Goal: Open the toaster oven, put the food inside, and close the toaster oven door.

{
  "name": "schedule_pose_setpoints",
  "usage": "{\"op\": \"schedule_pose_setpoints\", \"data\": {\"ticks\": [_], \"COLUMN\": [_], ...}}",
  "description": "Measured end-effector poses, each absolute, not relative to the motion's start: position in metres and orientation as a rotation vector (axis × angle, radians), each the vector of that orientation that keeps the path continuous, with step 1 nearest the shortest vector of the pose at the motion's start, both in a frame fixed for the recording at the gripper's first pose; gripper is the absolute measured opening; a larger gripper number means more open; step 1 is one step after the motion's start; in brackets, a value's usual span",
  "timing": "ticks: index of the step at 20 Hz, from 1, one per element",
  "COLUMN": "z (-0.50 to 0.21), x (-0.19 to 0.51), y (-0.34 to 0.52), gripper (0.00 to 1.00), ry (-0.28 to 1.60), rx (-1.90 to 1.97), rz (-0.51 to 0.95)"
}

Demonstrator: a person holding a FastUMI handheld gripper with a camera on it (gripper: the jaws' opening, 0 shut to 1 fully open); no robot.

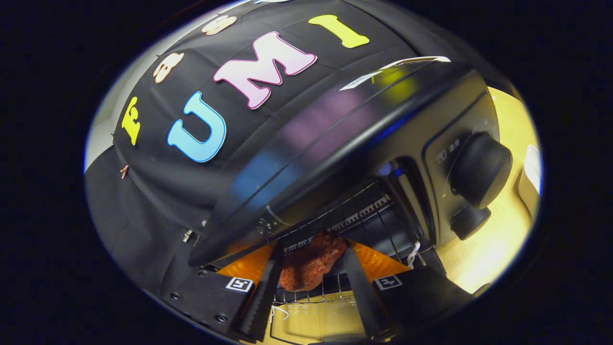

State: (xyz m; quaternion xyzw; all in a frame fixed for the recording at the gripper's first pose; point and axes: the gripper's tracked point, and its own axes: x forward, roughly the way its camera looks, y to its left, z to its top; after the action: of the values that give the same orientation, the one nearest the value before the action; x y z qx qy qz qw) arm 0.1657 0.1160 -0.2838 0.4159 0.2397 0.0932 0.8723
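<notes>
A black toaster oven [335, 139] fills the space just ahead of me, seen tilted, its top glossy. Its cavity mouth stands open, and the wire rack [354, 215] shows inside. A reddish-brown piece of food [309, 263] sits between my fingers at the cavity's mouth, over the front of the rack. My gripper [311, 273] is shut on the food, one finger [263, 292] pressing each side. The lowered glass door [311, 321] lies below the fingers, reflecting the wooden table.
Two black knobs [479, 167] sit on the oven's control panel to the right of the cavity. A light wooden table [483, 249] extends to the right of the oven, with a pale object [531, 167] near its far side.
</notes>
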Motion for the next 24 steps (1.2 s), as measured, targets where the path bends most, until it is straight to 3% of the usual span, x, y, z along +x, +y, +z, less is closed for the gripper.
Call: {"op": "schedule_pose_setpoints", "data": {"ticks": [5,24], "z": [-0.282,-0.269], "x": [0.157,0.062], "y": [0.103,0.071], "gripper": [0.96,0.98], "ry": [0.502,0.566], "rx": [0.824,0.694], "rz": [0.145,0.107]}}
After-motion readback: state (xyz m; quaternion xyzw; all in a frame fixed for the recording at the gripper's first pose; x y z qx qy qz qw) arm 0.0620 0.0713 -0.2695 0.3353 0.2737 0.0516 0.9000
